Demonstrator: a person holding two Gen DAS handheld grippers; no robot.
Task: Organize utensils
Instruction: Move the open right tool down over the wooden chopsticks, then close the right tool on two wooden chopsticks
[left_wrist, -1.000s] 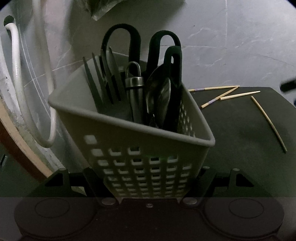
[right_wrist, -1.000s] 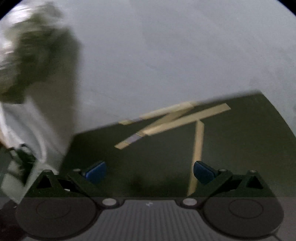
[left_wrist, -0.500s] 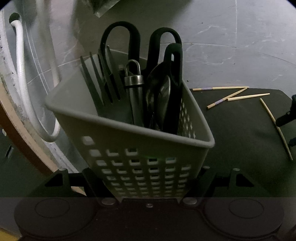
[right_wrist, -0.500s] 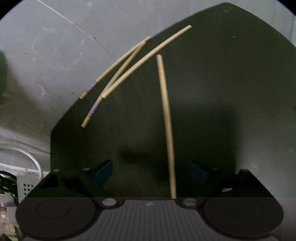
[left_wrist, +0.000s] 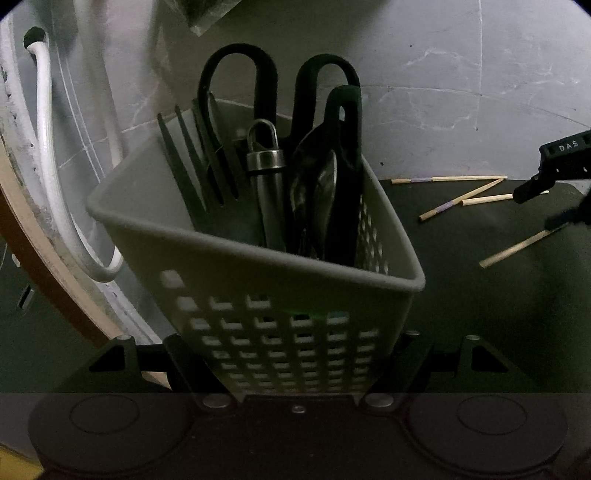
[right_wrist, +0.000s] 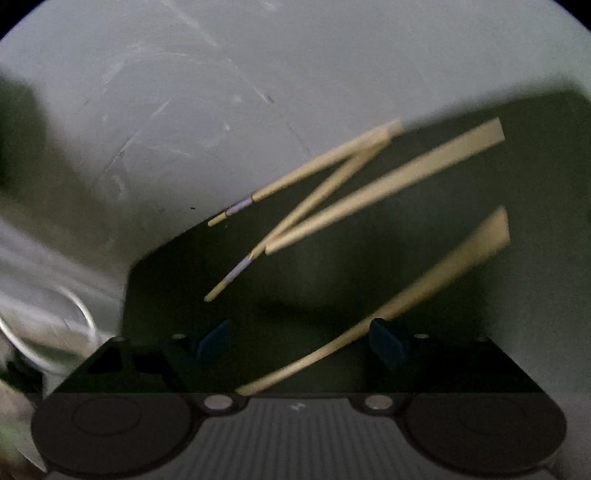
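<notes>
Grey marbled countertop (left_wrist: 461, 74), dark rectangular mat (left_wrist: 461, 295) on it. Tilted grey perforated plastic caddy (left_wrist: 258, 266), pinched low down by left gripper (left_wrist: 295, 362), packed with black looped-handle utensils (left_wrist: 258, 92), a steel-handled tool (left_wrist: 269, 184) and a spoon (left_wrist: 325, 199). Right gripper (right_wrist: 295, 343) over mat, jaws spread yet closing, astride one loose bamboo chopstick (right_wrist: 406, 295), blue pads (right_wrist: 388, 343) not pressing. Three more bamboo chopsticks (right_wrist: 369, 184) lying beyond on mat, motion-blurred.

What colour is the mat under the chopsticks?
Black mat, clearest in the right wrist view.
</notes>
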